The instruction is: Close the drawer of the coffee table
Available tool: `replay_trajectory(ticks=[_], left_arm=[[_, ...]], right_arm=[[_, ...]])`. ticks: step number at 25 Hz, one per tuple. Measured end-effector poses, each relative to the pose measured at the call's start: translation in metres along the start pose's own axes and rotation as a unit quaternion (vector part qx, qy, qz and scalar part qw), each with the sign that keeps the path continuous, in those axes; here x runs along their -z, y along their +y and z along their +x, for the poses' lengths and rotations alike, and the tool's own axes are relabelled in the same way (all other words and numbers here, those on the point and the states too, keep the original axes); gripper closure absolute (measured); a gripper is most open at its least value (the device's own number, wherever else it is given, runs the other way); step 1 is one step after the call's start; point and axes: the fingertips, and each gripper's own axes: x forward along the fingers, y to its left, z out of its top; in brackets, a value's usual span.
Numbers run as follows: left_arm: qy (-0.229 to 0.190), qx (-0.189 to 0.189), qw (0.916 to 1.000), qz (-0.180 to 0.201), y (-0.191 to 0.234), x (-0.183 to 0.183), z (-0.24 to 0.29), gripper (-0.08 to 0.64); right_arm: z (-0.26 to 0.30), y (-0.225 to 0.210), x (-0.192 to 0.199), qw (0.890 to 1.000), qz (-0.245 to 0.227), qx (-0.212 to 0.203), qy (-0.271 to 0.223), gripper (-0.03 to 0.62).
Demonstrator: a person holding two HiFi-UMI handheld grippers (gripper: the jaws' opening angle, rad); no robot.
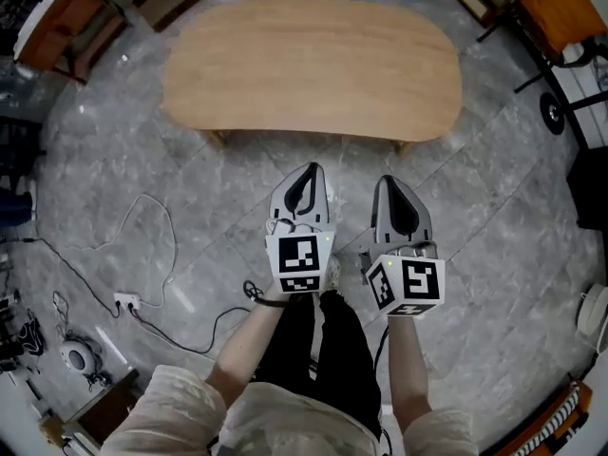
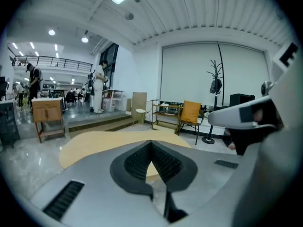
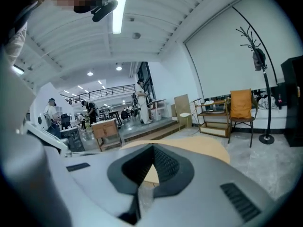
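The oval wooden coffee table (image 1: 312, 65) stands on the grey stone floor ahead of me; from above I see only its top, and no drawer shows in any view. My left gripper (image 1: 308, 169) and right gripper (image 1: 393, 180) are held side by side in the air, short of the table's near edge, apart from it. Both point toward the table. In the left gripper view the left gripper (image 2: 151, 144) has its jaws together with nothing between them, the tabletop (image 2: 94, 143) beyond. The right gripper (image 3: 152, 148) looks the same, shut and empty.
A power strip (image 1: 126, 302) and black cables (image 1: 180, 331) lie on the floor at the left. A wooden side table (image 1: 57, 17) stands at the back left, an orange chair (image 1: 560, 3) and a coat rack base (image 1: 553, 112) at the right. People stand far off in the room (image 2: 99, 86).
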Motion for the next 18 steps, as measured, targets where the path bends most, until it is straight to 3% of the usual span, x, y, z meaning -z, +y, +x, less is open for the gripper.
replay_trajectory(ticks=[3,10,13,18], left_arm=[[-0.020,0.002,0.9996,0.022,0.002,-0.080,-0.044,0.552],[-0.081,0.003,0.9965,0.023,-0.018,-0.226,-0.129,0.552],[-0.101,0.012,0.9945,0.025,-0.020,-0.247,-0.165,0.552],[-0.119,0.023,0.9922,0.029,-0.031,-0.251,-0.199,0.552]], right_arm=[[-0.017,0.016,-0.062,1.000,-0.003,0.007,-0.017,0.586],[-0.091,0.041,-0.186,0.998,-0.031,0.006,-0.054,0.586],[-0.124,0.070,-0.205,0.997,-0.042,-0.008,-0.065,0.587],[-0.158,0.095,-0.199,0.996,-0.059,-0.021,-0.063,0.586]])
